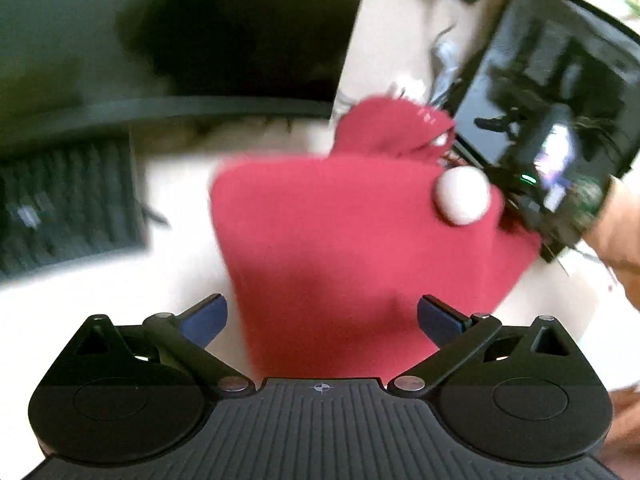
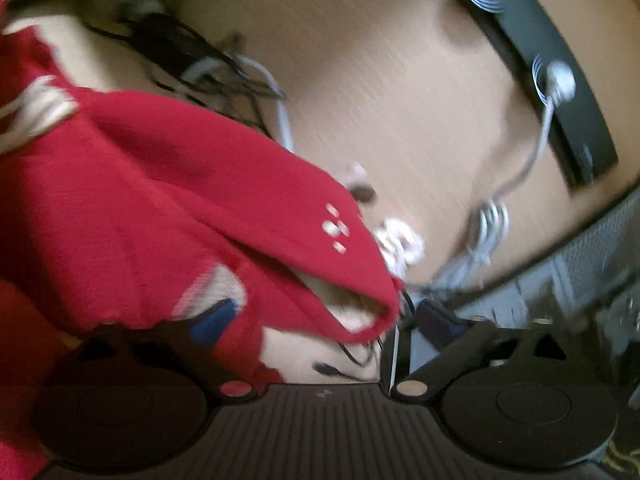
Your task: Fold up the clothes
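Your left gripper (image 1: pixel 322 318) is hanging over the red knitted garment (image 1: pixel 352 240), fingers spread wide and gripping nothing. Toward two o'clock, your right gripper (image 2: pixel 318 322) is also gaping wide around a red fold. That garment is lying partly doubled on the pale wooden table (image 2: pixel 400 100); more folding probably remains.

Keyboard (image 1: pixel 68 208) left, monitor (image 1: pixel 560 92) right; between, bare desk (image 1: pixel 184 264).

A light beige wood-grain desk surface (image 2: pixel 380 80) fills the upper centre. A black keyboard (image 1: pixel 60 208) lies at left; tangled grey cables (image 2: pixel 492 220) at right.
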The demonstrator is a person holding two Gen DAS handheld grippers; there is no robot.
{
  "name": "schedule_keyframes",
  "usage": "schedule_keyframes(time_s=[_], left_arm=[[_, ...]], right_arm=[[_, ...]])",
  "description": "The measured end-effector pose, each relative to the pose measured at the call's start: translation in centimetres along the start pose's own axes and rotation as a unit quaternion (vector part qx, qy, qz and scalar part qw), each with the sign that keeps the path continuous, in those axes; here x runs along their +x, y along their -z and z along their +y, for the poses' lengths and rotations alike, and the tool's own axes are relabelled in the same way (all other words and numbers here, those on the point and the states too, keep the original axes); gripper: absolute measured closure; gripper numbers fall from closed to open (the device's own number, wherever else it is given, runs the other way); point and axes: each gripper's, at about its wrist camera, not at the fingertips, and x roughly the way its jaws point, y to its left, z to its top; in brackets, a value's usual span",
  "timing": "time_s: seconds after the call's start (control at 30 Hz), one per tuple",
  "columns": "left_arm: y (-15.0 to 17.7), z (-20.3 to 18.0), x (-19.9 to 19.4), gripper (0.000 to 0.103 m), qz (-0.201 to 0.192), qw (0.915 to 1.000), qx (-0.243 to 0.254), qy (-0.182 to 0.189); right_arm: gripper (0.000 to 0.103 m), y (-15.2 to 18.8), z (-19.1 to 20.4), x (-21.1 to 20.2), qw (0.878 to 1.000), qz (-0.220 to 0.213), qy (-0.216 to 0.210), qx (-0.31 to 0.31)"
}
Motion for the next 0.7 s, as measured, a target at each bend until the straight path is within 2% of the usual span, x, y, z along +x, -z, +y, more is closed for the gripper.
schedule_keyframes(time_s=[0.07, 0.1, 0.27, 0.43, 0.47, 0.5, 0.53, 0.57, 0.63, 0.7], left_arm=[[0.4, -0.5, 1.4, 0.000, 0.013, 0.9998, -0.009, 0.009], [0.6, -0.8, 1.5, 0.000, 0.017, 0.9997, -0.004, 0.014], [1.9, -2.4, 0.2, 0.000, 0.025, 0.9986, 0.008, 0.046], [6.0, -5.1, -4.5, 0.000, 0.024, 0.9945, 0.009, 0.102], [6.6, -5.2, -5.1, 0.000, 0.016, 0.9953, 0.011, 0.095], [7.1, -5.4, -5.6, 0.000, 0.009, 0.9960, 0.013, 0.088], [7.6, -5.5, -6.1, 0.000, 0.002, 0.9968, 0.015, 0.078], [7.5, -5.7, -6.0, 0.000, -0.007, 0.9985, 0.022, 0.049], [6.4, -5.8, -5.1, 0.000, -0.030, 0.9987, 0.033, -0.026], [4.8, -5.5, -4.2, 0.000, -0.055, 0.9938, 0.037, -0.089]], right_arm=[[0.032, 0.3, 0.4, -0.8, 1.000, -0.018, -0.013, -0.002], [0.034, 0.5, 0.6, -1.2, 0.999, -0.027, -0.019, -0.003], [0.041, 1.9, 1.2, -4.1, 0.996, -0.058, -0.063, 0.002], [0.044, 5.3, 1.3, -9.7, 0.992, -0.060, -0.113, -0.009], [0.037, 6.1, 1.0, -10.8, 0.991, -0.058, -0.121, -0.010], [0.020, 6.3, 0.3, -11.2, 0.992, -0.055, -0.113, 0.001], [0.011, 6.6, -0.5, -11.6, 0.993, -0.051, -0.104, 0.013], [0.000, 6.1, -2.4, -11.7, 0.991, -0.040, -0.113, 0.061], [0.000, 5.2, -6.1, -11.9, 0.979, -0.018, -0.128, 0.156], [0.000, 4.2, -9.8, -12.1, 0.958, 0.004, -0.143, 0.250]])
